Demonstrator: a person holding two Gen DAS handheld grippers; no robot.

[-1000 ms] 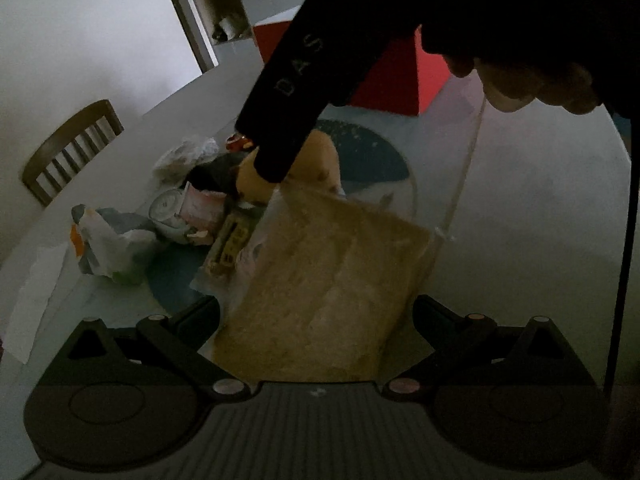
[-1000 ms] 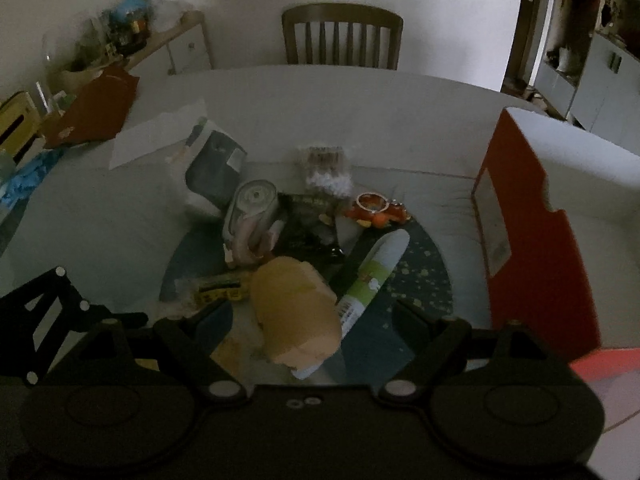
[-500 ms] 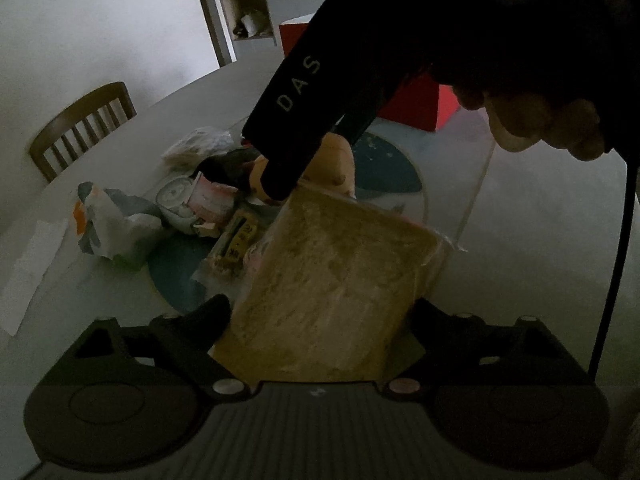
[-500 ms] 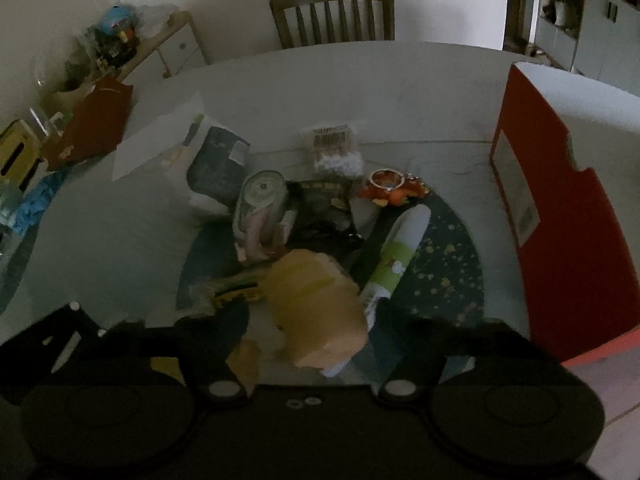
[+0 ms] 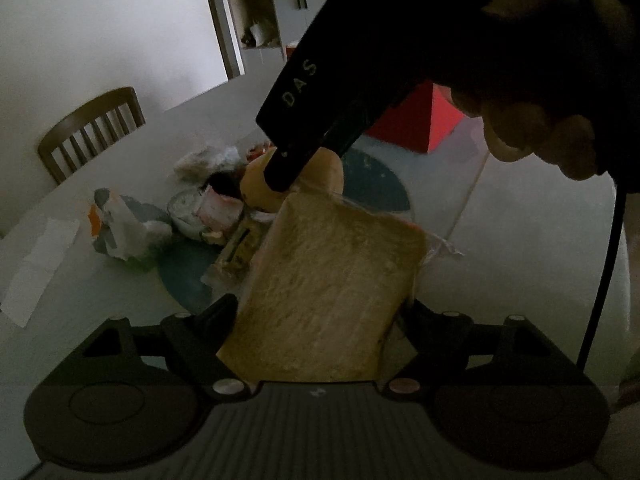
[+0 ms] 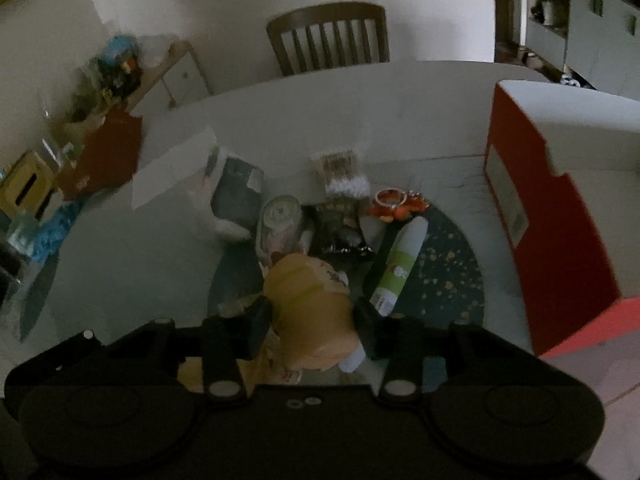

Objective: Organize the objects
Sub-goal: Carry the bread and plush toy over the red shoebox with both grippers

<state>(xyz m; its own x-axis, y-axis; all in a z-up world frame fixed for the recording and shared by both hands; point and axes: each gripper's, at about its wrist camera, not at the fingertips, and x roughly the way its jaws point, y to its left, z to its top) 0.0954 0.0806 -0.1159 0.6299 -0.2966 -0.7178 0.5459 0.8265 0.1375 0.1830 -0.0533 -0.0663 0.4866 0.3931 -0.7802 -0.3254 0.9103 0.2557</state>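
A clear bag of sliced bread (image 5: 332, 280) stands tilted between the fingers of my left gripper (image 5: 322, 308). Its jaws are closing and the pads touch both sides of the bag. Past the bread, a tan wrapped bun (image 5: 334, 168) lies on the pile, under the black body of the right-hand tool (image 5: 304, 120). In the right wrist view that same tan bun (image 6: 312, 304) fills the gap of my right gripper (image 6: 312, 316). Those jaws are closing too, and both fingers lie against the bun's sides.
A round dark mat (image 6: 448, 276) on the white table holds a white-and-green tube (image 6: 400, 264), a dark snack packet (image 6: 340, 228), a capped roll (image 6: 280, 220), an orange trinket (image 6: 394, 204) and a swab packet (image 6: 340, 172). A tall red box (image 6: 552, 216) stands right; a chair (image 6: 328, 36) behind.
Both pairs of fingers have drawn inward. The right ones went from wide apart to flanking the tan bun tightly; the left ones reached the bread bag's edges. Both views rolled slightly.
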